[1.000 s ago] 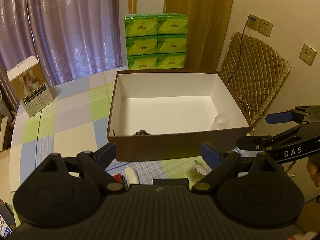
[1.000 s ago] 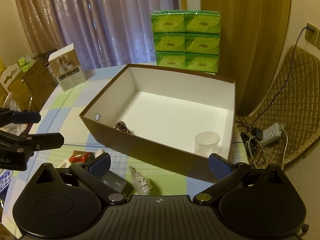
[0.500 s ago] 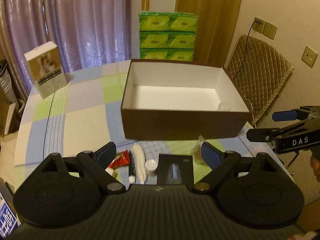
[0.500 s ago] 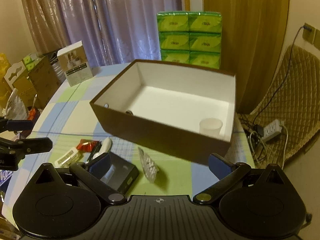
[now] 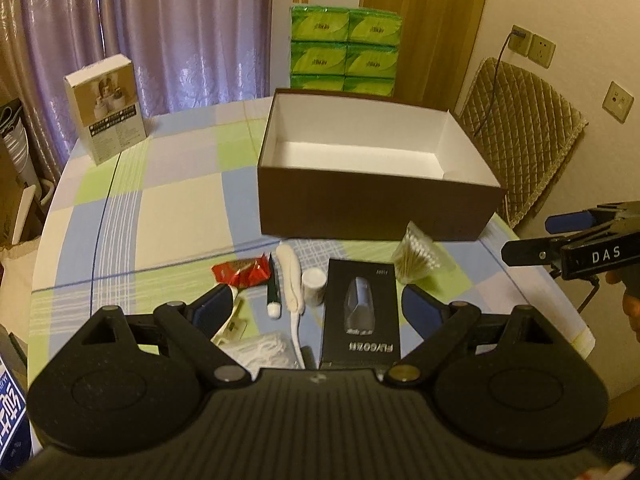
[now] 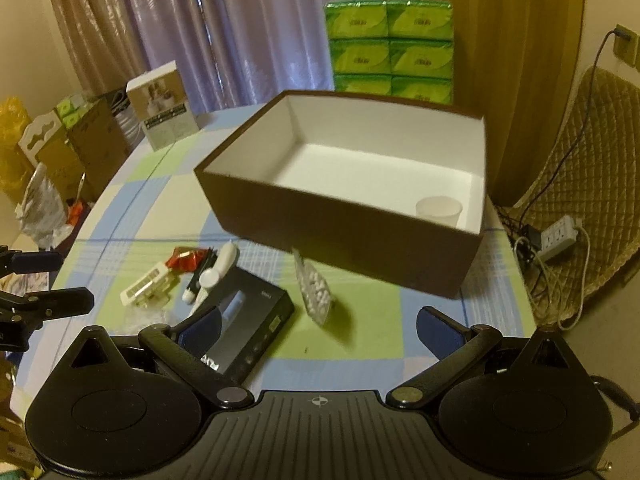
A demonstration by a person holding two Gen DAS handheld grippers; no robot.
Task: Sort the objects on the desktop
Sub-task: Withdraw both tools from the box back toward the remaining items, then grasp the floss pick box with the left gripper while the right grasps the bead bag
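Both sets of fingers are spread wide and hold nothing: left gripper [image 5: 318,306] hangs over the near clutter, right gripper [image 6: 318,326] hangs over the counter [image 5: 120,216] a bit to the right, in front of the box.

Directly past the left fingers [image 5: 212,308]: black product box [image 5: 360,312] lying flat, white fan-like gadget [image 5: 290,276] just beside it with a small white jar [image 5: 313,286] between them, dark pen [image 5: 273,286], red wrapper [image 5: 240,272], a white labelled strip [image 6: 146,282] partly behind the left finger, and some white mesh or cord stuff [image 5: 260,348] I can't identify. Bag of cotton swabs [image 5: 416,260] stands near the brown box's front wall, just right of the black box.

Further out: brown storage box [image 5: 376,208], open, white inside. Right wrist view shows one translucent cup [image 6: 438,210] in its near right corner. Near-left inside corner is hidden by the wall, so can't say what else is in there.

Progress estimate: early. One item confirmed in the box, roughly eight loose on the counter. All of them sit in one cluster close to the box front, so reach is short. Flat black box and the thin pen look like the awkward grasps; swab bag is soft and may slump.

Background, likely not part of the job: white carton [image 5: 106,106] at the far left, green tissue packs [image 5: 346,52] behind the box.
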